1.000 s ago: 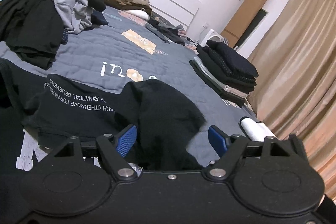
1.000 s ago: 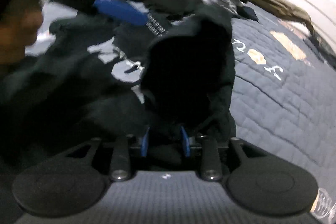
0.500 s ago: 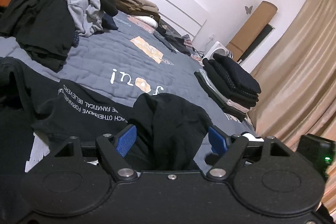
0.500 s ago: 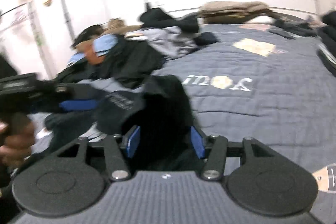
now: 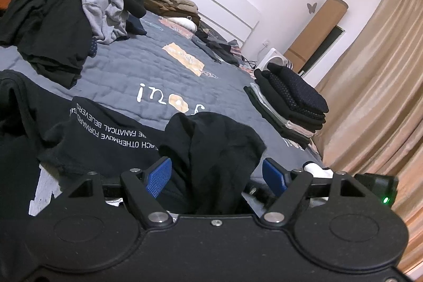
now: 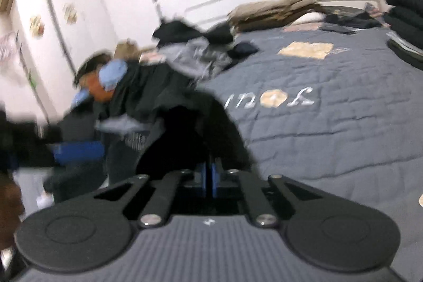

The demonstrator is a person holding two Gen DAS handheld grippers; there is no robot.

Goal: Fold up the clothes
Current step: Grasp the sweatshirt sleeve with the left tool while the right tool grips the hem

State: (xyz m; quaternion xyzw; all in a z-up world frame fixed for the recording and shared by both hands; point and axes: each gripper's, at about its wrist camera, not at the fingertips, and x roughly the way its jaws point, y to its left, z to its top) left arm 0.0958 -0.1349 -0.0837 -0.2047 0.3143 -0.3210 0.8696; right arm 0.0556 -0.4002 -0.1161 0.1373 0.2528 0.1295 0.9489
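left of the scene, left wrist view: an unsorted heap of clothes (image 5: 60, 15) sits at the far left of the bed (image 5: 148, 68), dark items with grey and light blue pieces mixed in. the black t-shirt (image 5: 87, 134) being worked lies spread across the near left of the quilt, printed side up. its white lettering reads upside down from this angle; legible parts are "otherwove forward", "fanatical believers" and "each"; the rest is cut off by folds.

centre: the left gripper (image 5: 216, 173) stands wide open, as it did a second ago. a bunched black sleeve or hem rises between its blue pads (image 5: 160, 176), but neither pad presses on it, so it holds nothing.

changed item: the right gripper (image 6: 207, 177) was part open around the same black fabric half a second ago. its pads are now drawn together, with the cloth rising directly in front of them. the frame is blurred, so contact is judged, not confirmed: it appears pinched on the shirt edge. in my judgement, this secures one corner for the next fold, while the left side still needs a grip.

the quilt carries pale embroidered lettering, upside down; i cannot read it with certainty.

right: a folded stack (image 5: 288, 102) sits at the bed's right edge, well apart from the shirt, beside tan curtains (image 5: 375, 97).
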